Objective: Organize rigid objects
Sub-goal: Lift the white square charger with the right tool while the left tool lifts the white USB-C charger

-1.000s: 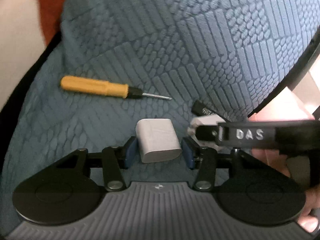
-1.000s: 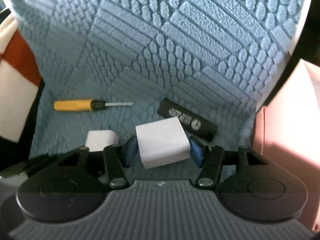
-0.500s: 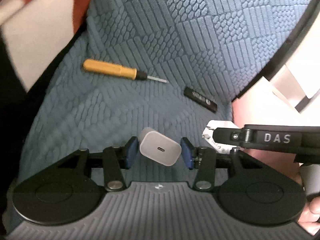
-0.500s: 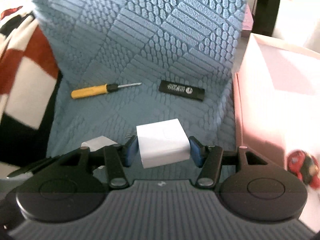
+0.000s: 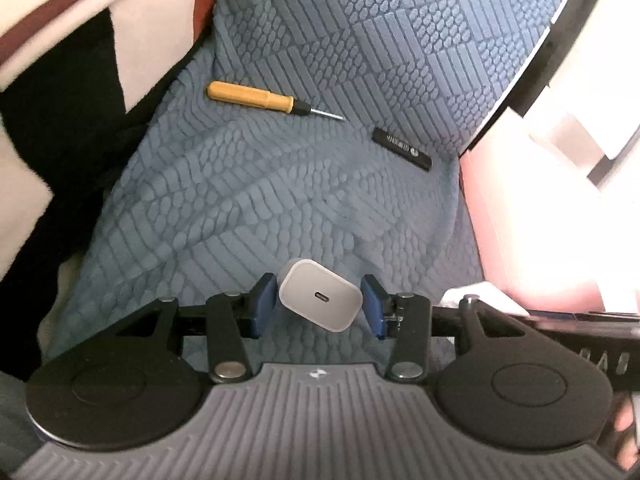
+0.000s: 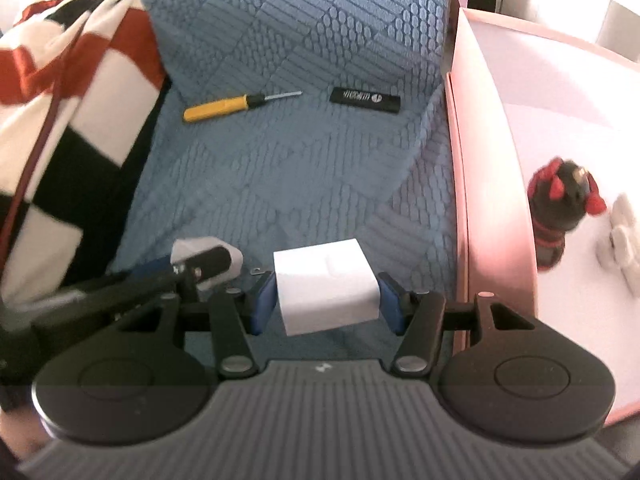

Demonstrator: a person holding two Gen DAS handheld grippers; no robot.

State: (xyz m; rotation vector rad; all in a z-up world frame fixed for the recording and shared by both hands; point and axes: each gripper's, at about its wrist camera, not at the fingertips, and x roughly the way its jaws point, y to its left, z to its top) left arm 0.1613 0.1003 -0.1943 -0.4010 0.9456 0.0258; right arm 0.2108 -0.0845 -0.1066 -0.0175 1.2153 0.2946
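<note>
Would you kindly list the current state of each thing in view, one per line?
Left hand-held gripper: shut on the small white charger, lifted, tilted.
Right hand-held gripper: shut on the white cube-shaped plug block, lifted.
Yellow-handled screwdriver: lying flat on the blue textured cushion.
Black flat stick: lying flat on cushion.
Pink box: open, holding a red-and-black item.
</note>
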